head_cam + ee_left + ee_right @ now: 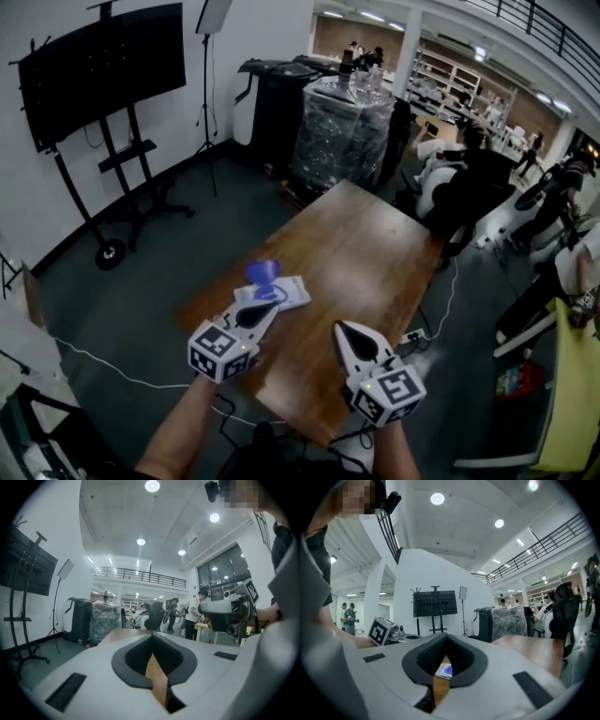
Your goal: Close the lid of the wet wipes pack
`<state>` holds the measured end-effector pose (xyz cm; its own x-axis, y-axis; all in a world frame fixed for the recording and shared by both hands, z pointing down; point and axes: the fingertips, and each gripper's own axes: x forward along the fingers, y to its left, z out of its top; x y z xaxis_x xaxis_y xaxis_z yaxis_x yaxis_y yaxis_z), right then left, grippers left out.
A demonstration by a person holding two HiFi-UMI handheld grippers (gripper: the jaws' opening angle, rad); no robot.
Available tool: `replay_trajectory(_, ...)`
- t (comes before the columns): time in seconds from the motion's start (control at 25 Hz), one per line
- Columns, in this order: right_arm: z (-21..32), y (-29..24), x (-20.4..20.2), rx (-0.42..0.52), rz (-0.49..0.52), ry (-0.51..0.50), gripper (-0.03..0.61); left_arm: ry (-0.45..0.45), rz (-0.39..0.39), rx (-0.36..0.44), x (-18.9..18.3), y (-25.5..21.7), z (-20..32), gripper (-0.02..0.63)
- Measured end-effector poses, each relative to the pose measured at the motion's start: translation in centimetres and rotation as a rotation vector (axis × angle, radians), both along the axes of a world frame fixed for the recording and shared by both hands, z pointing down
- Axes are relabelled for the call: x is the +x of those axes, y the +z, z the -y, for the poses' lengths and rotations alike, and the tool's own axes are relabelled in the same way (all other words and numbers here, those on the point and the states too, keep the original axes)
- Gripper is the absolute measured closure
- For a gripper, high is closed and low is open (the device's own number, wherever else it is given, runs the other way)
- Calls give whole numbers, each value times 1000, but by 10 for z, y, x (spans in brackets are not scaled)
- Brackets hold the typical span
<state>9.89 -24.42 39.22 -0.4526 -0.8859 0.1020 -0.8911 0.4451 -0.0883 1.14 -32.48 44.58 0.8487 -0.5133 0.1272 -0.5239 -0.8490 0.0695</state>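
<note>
Head view: soft white wet wipes pack (283,294), round blue lid (262,272) raised, on brown wooden counter (375,253) just ahead of left claw (270,306). Left claw, right claw (341,327) pressed together, empty. Pack likely light, squashy, slides; push stiff lid top down.

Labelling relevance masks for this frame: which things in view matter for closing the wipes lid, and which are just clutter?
In the job:
- wet wipes pack
- its blue lid, standing open
- left gripper, shut
- right gripper, shut
- wooden table under the pack

Just around:
- TV on stand
- plastic-wrapped stack
- black office chair
- white cable on the floor
</note>
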Motion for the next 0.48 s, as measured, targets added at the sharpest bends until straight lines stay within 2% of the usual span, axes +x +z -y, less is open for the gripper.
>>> replay_trajectory(0.2, 37, 16, -12, -43, -41, 53, 568, 5, 40, 5, -13, 17, 47, 607)
replay_trajectory(0.48, 82, 45, -22, -123, -41, 56, 568, -37, 83, -19, -22, 44, 94, 607)
